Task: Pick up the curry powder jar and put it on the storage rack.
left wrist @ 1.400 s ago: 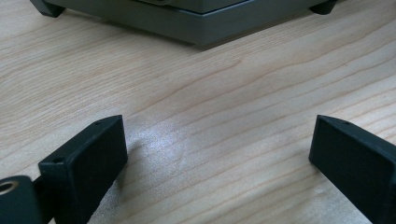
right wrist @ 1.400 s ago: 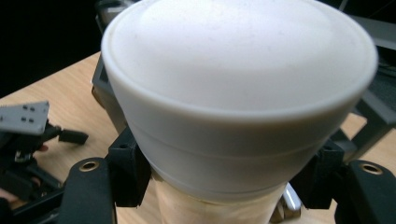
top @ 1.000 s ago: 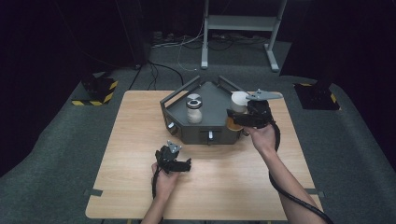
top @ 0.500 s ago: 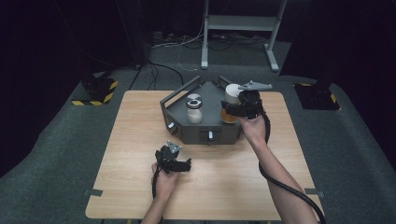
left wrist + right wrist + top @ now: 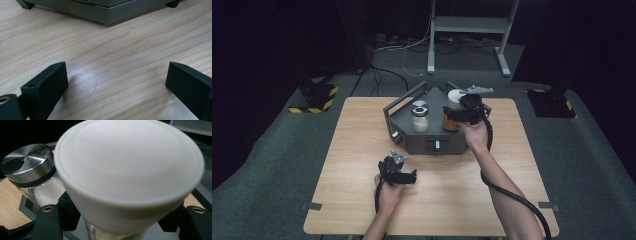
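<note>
A dark grey tray (image 5: 412,142) sat at the far middle of the table (image 5: 337,170). In it stood a shaker (image 5: 420,117) with a steel lid, holding white grains, at the left. Just right of it was a jar (image 5: 452,111) with a white cap and orange contents, seen closely in the right gripper view (image 5: 130,170).

The right gripper (image 5: 460,114) pinched the jar below its cap, a jaw pressed on each side. The jar was over the tray's right part; whether it rested on the tray floor could not be told.

The left gripper (image 5: 398,170) lay near the table's near middle, jaws spread with bare wood between them.

A second earlier the jar had been at the tray's right edge; since then the right gripper had carried it leftward, over the tray and closer to the shaker. The left gripper had stayed put.
</note>
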